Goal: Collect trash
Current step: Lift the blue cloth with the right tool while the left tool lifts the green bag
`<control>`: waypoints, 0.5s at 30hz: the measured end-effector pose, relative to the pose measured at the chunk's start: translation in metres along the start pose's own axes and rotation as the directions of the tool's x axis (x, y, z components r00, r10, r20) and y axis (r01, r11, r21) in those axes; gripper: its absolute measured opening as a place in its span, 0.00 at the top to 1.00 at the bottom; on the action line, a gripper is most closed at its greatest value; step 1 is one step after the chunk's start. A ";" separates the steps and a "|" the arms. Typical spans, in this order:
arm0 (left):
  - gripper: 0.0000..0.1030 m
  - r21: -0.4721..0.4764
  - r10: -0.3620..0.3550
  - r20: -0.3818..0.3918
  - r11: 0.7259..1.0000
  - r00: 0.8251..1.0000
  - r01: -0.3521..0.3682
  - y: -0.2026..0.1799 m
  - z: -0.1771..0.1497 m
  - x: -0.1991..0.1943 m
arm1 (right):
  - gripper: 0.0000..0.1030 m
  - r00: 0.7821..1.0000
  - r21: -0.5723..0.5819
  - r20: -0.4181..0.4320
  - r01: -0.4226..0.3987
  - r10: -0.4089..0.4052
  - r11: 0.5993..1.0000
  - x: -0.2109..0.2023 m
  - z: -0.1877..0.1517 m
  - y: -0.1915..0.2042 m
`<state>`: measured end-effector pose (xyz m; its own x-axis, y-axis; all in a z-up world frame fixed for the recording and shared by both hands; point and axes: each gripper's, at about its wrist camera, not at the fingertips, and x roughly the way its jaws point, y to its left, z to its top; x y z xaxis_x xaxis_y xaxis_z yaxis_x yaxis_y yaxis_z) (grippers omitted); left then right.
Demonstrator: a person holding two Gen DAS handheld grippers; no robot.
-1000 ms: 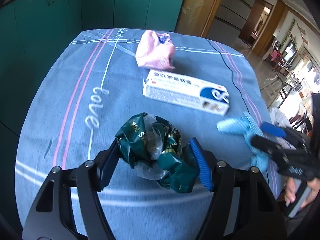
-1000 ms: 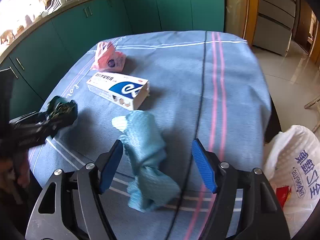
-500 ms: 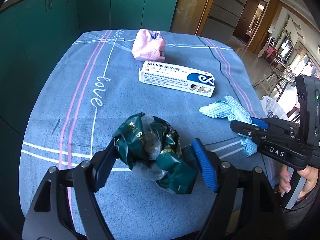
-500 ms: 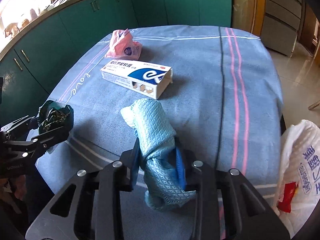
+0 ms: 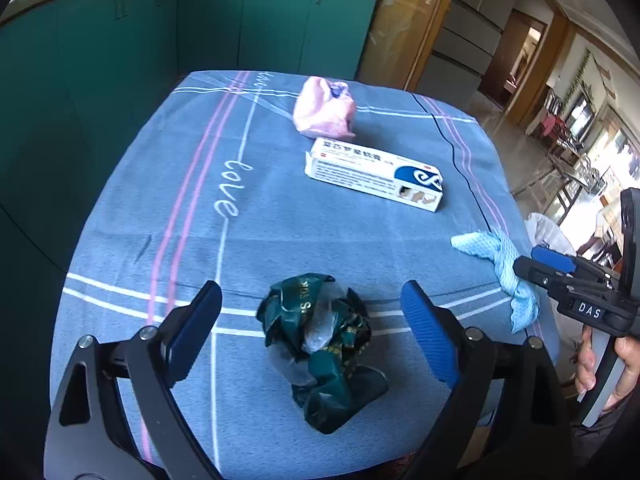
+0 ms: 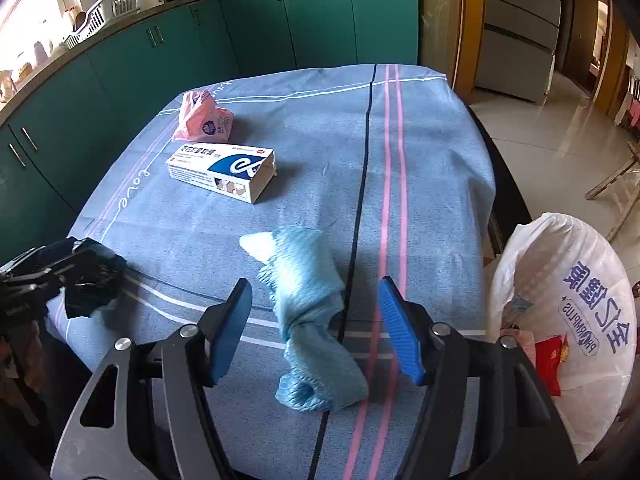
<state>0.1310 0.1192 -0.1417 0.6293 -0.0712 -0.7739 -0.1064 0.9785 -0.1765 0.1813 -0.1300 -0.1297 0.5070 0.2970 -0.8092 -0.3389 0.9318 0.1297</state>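
Both jaw pairs parted since earlier frames, still opening. Left gripper released: crumpled dark-green foil wrapper lies between pads, untouched, on blue striped tablecloth. Right gripper released: twisted light-blue mesh cloth between pads. Beyond: white cardboard box, pink packet. White plastic bag beside table's right edge.
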 end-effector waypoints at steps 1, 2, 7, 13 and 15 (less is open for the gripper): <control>0.10 -0.009 0.003 0.004 1.000 1.000 -0.003 0.003 0.000 -0.001 | 0.36 1.000 -0.004 0.001 0.004 -0.004 1.000 0.000 0.000 0.001; 0.09 -0.020 0.005 0.005 1.000 1.000 -0.005 0.007 0.000 -0.002 | 0.36 1.000 -0.007 0.001 0.006 -0.006 1.000 0.000 -0.001 0.001; 0.08 -0.045 -0.011 -0.045 0.999 0.999 0.009 0.014 -0.002 0.007 | 0.34 1.000 -0.013 -0.005 -0.002 0.002 1.000 0.005 0.000 0.004; 0.08 0.011 -0.003 -0.078 1.000 0.997 0.004 -0.001 -0.008 0.015 | 0.34 0.999 -0.036 -0.031 -0.026 0.024 0.999 0.022 0.002 0.017; 0.08 0.024 0.000 -0.089 1.000 0.996 0.002 -0.005 -0.012 0.019 | 0.34 0.999 -0.057 -0.034 -0.007 0.005 0.998 0.026 -0.001 0.022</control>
<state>0.1341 0.1108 -0.1622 0.5580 -0.0885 -0.8251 -0.0862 0.9827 -0.1637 0.1865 -0.1017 -0.1484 0.4783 0.2947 -0.8273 -0.3875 0.9162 0.1023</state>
